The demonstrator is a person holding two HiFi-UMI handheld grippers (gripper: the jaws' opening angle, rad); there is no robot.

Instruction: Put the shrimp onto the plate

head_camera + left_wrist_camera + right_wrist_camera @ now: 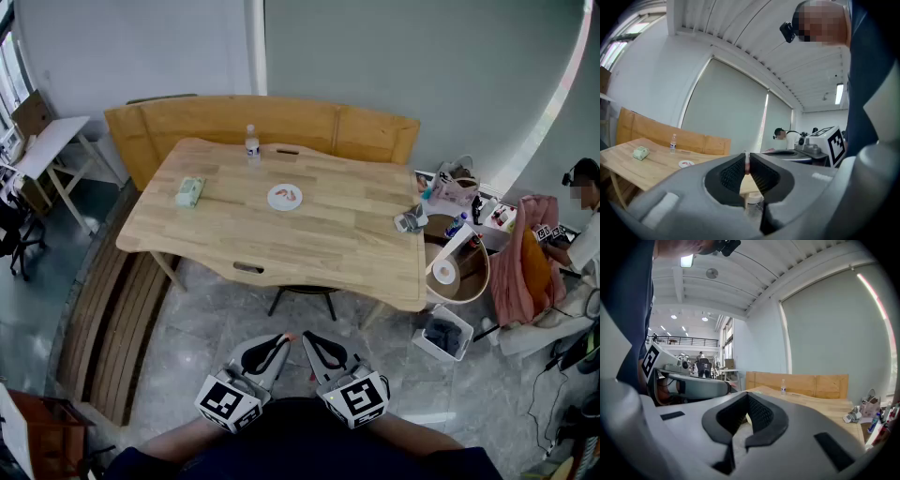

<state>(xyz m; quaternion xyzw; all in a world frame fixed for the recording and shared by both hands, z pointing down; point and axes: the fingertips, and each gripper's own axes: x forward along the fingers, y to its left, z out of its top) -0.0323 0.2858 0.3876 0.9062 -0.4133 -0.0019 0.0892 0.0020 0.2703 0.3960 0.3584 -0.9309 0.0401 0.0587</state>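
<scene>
Far table [328, 246] with plate [273, 194]; shrimp [747, 164] pinched in left tool [747, 159], right tool [747, 397] closed.

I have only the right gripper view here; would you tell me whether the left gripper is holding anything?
Observer: Yes. The left gripper pinches a thin pink-and-white piece, apparently the shrimp, at its jaw tips.
Operator: Thank you. Where is the plate?
Observer: The plate sits near the middle of the table, with a pinkish item on it.
Operator: And how do we stand to the table?
Observer: The left gripper and the right gripper are both short of its near edge, over the floor.
</scene>
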